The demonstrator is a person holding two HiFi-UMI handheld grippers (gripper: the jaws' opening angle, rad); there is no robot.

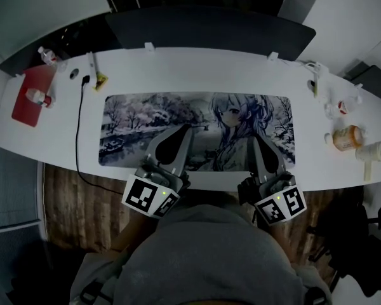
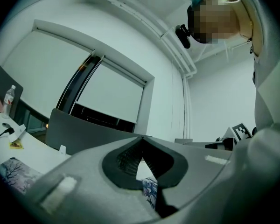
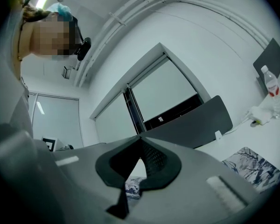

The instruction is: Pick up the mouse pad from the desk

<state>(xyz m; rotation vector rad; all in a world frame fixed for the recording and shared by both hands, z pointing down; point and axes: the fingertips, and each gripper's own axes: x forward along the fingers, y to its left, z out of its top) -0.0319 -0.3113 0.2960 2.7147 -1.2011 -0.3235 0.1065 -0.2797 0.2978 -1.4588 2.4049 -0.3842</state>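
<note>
Mouse pad (image 1: pixel 146 122): long printed mat with a snowy scene and a drawn figure. It lies flat along the middle of the bench (image 1: pixel 178 68). Its near long side runs close to the bench's near edge. Not yet lifted.

Left tongs (image 1: pixel 189 129): jaws closed tip to tip with nothing between them. The tips hang over the pad's near half, left of centre.

Right tongs (image 1: pixel 254 138): likewise closed and empty, over the pad's near half, right of centre.

Sundries: black cable (image 1: pixel 80 132) runs across the bench just beside the pad's left end. Red folder (image 1: pixel 32 94) sits at the bench's left end. Orange bottle (image 1: pixel 346 136) lies near the right end, apart from the pad.

Step in hand, as I judge it: the approach, ahead of any grasp. Handling notes:
- I would open both tongs before going down.
- I would draw back to the pad's near side, since a thin flat mat offers a grip only at its border.
- One jaw goes under that border and one on top, perhaps after sliding the pad a little past the bench's near edge.
- Both ends should rise together, as the pad will likely sag between them.
- I would keep the left end clear of the cable.
</note>
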